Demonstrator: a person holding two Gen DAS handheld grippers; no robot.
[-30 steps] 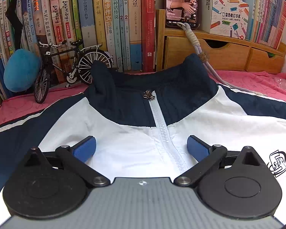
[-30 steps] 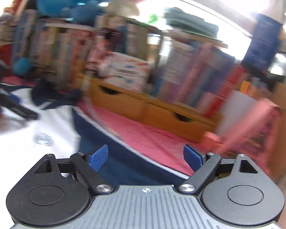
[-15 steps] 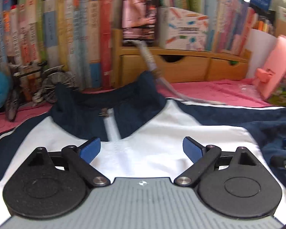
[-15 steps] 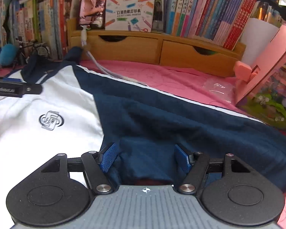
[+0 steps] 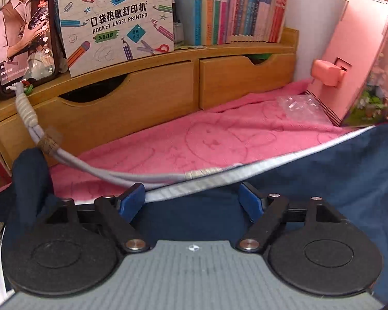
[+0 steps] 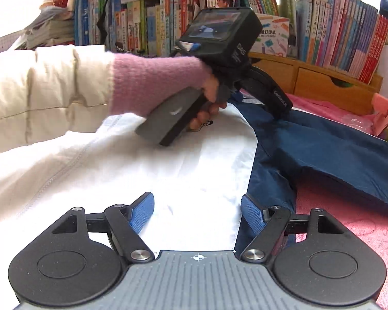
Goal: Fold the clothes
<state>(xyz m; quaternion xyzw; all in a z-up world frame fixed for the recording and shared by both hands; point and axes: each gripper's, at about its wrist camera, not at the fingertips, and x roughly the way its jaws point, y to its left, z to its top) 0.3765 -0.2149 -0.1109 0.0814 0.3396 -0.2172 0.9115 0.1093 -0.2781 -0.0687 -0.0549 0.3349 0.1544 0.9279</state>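
Note:
A white and navy jacket (image 6: 194, 155) lies spread on a pink towel (image 5: 219, 139). Its navy sleeve (image 6: 336, 149) runs off to the right. My left gripper (image 5: 191, 199) hovers over the navy shoulder (image 5: 323, 180), just by the white piping (image 5: 207, 183). Its jaws are closing, with fabric lying between the blue pads (image 5: 132, 201) but not pinched. In the right wrist view a hand in a pink cuff (image 6: 155, 77) holds that left gripper (image 6: 282, 106). My right gripper (image 6: 198, 214) is low over the white front panel at its seam with the navy side; its jaws are opening and grip nothing.
A wooden drawer unit (image 5: 155, 98) with books, a phone (image 5: 23, 33) and a label printer box (image 5: 116, 18) lines the back. A grey cable (image 5: 103, 173) trails onto the towel by the shoulder. A pink box (image 5: 354, 59) and a plastic bag (image 5: 300, 106) sit at right.
The left gripper has swept right, from the zipper and collar to the navy shoulder, its jaws narrowing. The right gripper has left the navy sleeve for the white panel's edge and widened.

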